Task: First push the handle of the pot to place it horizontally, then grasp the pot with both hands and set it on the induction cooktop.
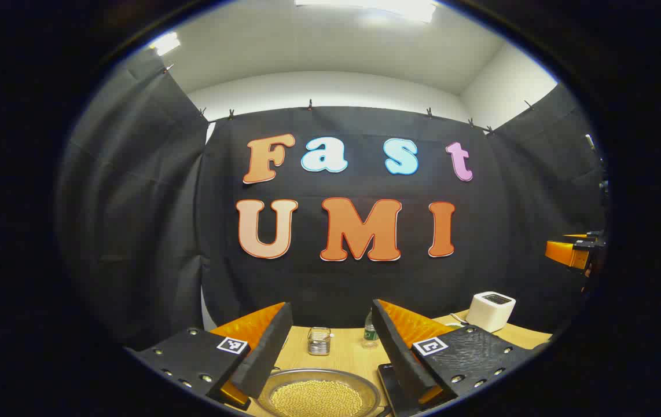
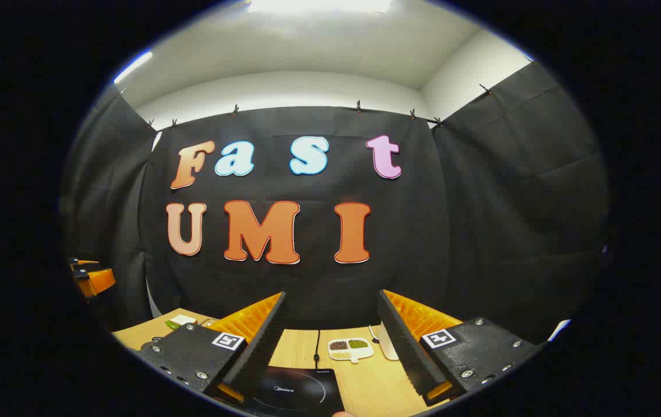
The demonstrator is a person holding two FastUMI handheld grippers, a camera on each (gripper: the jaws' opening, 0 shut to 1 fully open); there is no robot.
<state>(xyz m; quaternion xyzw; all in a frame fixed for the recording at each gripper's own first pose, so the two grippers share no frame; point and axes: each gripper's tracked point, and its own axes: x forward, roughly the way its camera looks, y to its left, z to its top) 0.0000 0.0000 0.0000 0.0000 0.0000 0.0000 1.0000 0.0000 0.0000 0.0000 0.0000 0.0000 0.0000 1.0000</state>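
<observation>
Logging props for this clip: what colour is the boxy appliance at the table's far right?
White, with a dark top opening; the appliance shows best in the left gripper view.

My left gripper (image 1: 327, 341) and right gripper (image 2: 330, 339) both carry ribbed wedge fingers on screwed plates bearing square coded markers.

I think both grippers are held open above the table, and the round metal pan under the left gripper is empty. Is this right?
Not quite. In the left gripper view the round metal pan under the left gripper is filled with small yellowish grains, not empty. The rest holds: the right gripper is open above the table too.
</observation>
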